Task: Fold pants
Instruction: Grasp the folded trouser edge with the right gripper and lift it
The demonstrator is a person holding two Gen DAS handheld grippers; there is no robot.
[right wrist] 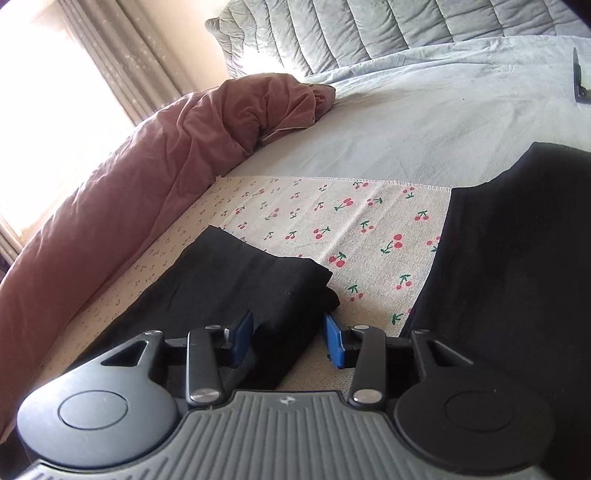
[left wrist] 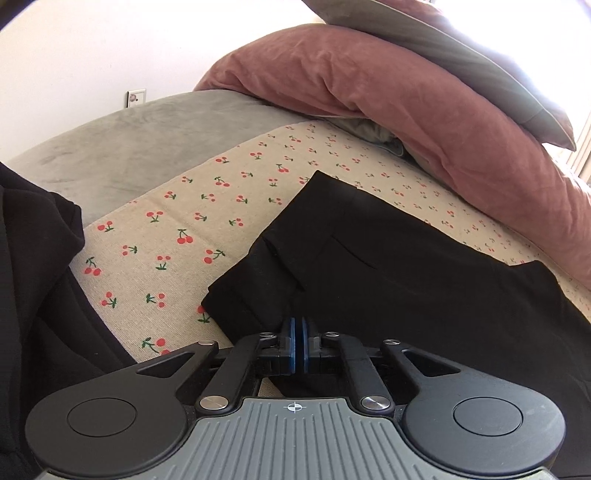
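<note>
- Your left gripper (left wrist: 296,341) sits low centre of its frame with the blue pads pressed together; black cloth lies around and under them, but you cannot tell whether any of it is pinched between.
- Your right gripper (right wrist: 288,341) has its jaws spread, and an edge of the folded black pants (right wrist: 236,284) lies in the gap, the pads apart from it on both sides.
- In the left view the pants (left wrist: 388,266) spread from the pads toward the middle and right.
- They lie on a beige cherry-print cloth (left wrist: 177,236).
- A second dark garment (right wrist: 517,258) fills the right edge of the right view.
- Farther off, a dusty-pink duvet (left wrist: 369,85) is heaped at the upper right of the left view, a grey pillow (left wrist: 461,48) on top.
- Beyond lie a pale blue sheet (right wrist: 424,118), a quilted grey headboard (right wrist: 369,29) and curtains (right wrist: 122,55) at the upper left.
</note>
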